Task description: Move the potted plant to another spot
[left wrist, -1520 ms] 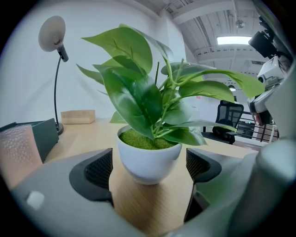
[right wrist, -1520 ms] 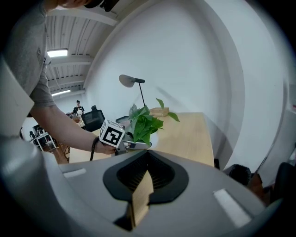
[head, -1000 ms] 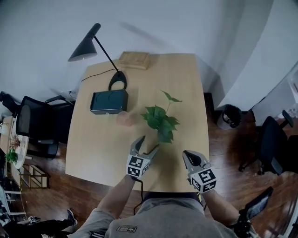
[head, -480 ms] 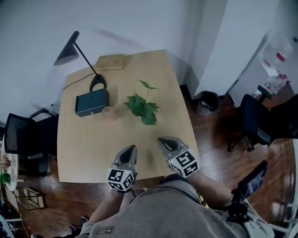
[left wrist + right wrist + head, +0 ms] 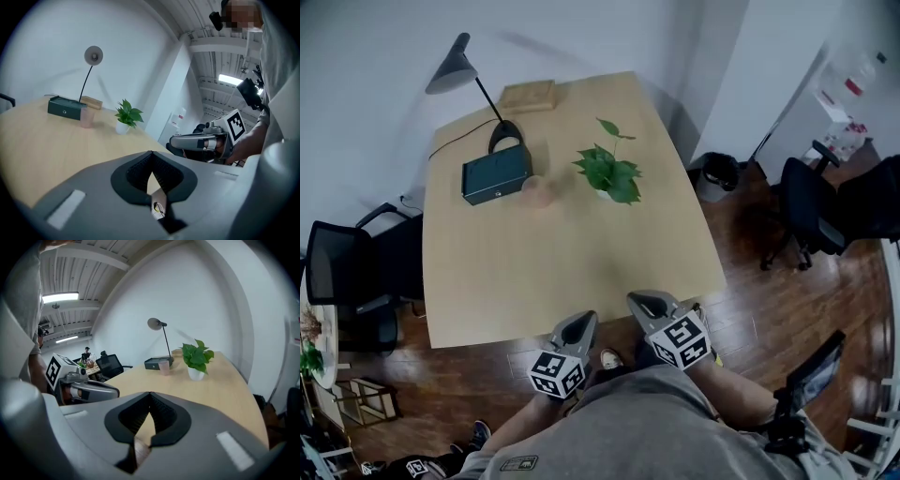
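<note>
The potted plant [image 5: 607, 173] is leafy green in a small white pot and stands upright on the far half of the light wooden table [image 5: 562, 272]. It also shows in the left gripper view as the plant [image 5: 127, 115] and in the right gripper view as the plant [image 5: 197, 357]. Both grippers hang off the table's near edge, far from the plant. My left gripper [image 5: 583, 321] is shut and holds nothing; its jaws meet at the left gripper [image 5: 151, 153]. Beside it my right gripper [image 5: 643, 302] is shut and empty too, with tips together at the right gripper [image 5: 150, 393].
Left of the plant stand a pink cup [image 5: 537, 190] and a dark box [image 5: 495, 178]. Behind them are a black desk lamp [image 5: 455, 70] and a wooden box [image 5: 528, 94]. Black chairs [image 5: 347, 272] flank the table, and a bin [image 5: 717, 173] stands at its right.
My left gripper was open close by the plant and is now shut. Both grippers have drawn back past the table's near edge. The plant has stayed on the table.
</note>
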Action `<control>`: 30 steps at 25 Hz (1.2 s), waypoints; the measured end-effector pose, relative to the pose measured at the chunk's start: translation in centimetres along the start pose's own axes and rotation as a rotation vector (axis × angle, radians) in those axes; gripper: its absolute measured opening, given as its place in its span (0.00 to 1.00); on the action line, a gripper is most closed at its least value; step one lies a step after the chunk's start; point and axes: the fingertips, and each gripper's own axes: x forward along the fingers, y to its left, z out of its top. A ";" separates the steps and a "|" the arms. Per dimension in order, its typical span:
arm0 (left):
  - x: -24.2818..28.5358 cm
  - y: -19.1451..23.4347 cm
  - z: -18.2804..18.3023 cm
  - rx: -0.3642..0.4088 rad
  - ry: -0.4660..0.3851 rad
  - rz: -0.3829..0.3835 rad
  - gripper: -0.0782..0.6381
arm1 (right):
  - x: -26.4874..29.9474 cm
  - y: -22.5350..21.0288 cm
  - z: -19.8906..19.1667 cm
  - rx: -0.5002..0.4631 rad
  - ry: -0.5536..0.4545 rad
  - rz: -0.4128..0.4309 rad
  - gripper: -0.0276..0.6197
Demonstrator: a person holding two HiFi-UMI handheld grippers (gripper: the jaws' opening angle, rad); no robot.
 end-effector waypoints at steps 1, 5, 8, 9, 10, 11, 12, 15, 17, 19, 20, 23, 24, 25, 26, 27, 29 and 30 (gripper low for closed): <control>-0.3 -0.6 -0.6 -0.005 0.013 -0.024 0.11 | -0.5 0.9 -0.7 0.009 0.005 0.003 0.05; -1.4 -3.5 -1.8 -0.007 0.026 -0.109 0.11 | -3.3 3.8 -2.7 0.069 -0.002 0.034 0.05; -1.9 -5.3 -1.8 -0.003 0.014 -0.144 0.11 | -4.7 4.5 -3.7 0.114 -0.004 0.038 0.05; -2.0 -5.6 -1.7 -0.004 0.009 -0.148 0.11 | -5.0 4.5 -3.8 0.118 -0.005 0.038 0.05; -2.0 -5.9 -1.6 -0.006 0.003 -0.149 0.11 | -5.2 4.5 -3.6 0.117 -0.009 0.038 0.05; -2.0 -6.1 -1.5 -0.005 -0.001 -0.149 0.11 | -5.3 4.4 -3.4 0.112 -0.016 0.038 0.05; -2.0 -6.2 -1.4 -0.002 -0.004 -0.147 0.11 | -5.3 4.2 -3.0 0.105 -0.026 0.037 0.05; -1.7 -6.5 -1.4 0.002 -0.007 -0.130 0.11 | -5.5 3.7 -2.4 0.097 -0.049 0.034 0.05; -1.5 -6.7 -1.6 -0.002 -0.010 -0.115 0.11 | -5.8 3.5 -2.5 0.100 -0.052 0.035 0.05; -1.4 -7.0 -1.8 -0.005 -0.010 -0.102 0.11 | -6.1 3.5 -2.8 0.102 -0.050 0.042 0.05; -1.4 -7.1 -1.9 -0.005 -0.010 -0.094 0.11 | -6.1 3.6 -2.9 0.101 -0.049 0.047 0.05; -1.4 -7.2 -2.2 -0.003 -0.013 -0.067 0.11 | -6.4 3.9 -3.4 0.098 -0.047 0.061 0.05; -1.5 -7.2 -2.4 -0.003 -0.014 -0.058 0.11 | -6.4 3.9 -3.6 0.097 -0.047 0.065 0.05; -1.5 -7.2 -2.5 -0.004 -0.015 -0.050 0.11 | -6.5 3.9 -3.7 0.096 -0.046 0.068 0.05; -1.6 -7.3 -2.6 -0.003 -0.015 -0.046 0.11 | -6.6 3.9 -3.8 0.094 -0.046 0.070 0.05; -1.7 -7.5 -2.6 0.000 -0.015 -0.043 0.11 | -6.8 3.9 -3.8 0.091 -0.047 0.071 0.05; -1.8 -7.7 -2.7 0.005 -0.017 -0.039 0.11 | -6.9 3.9 -3.7 0.082 -0.052 0.073 0.05; -1.8 -7.7 -2.7 0.006 -0.018 -0.037 0.11 | -6.9 3.9 -3.6 0.076 -0.054 0.074 0.05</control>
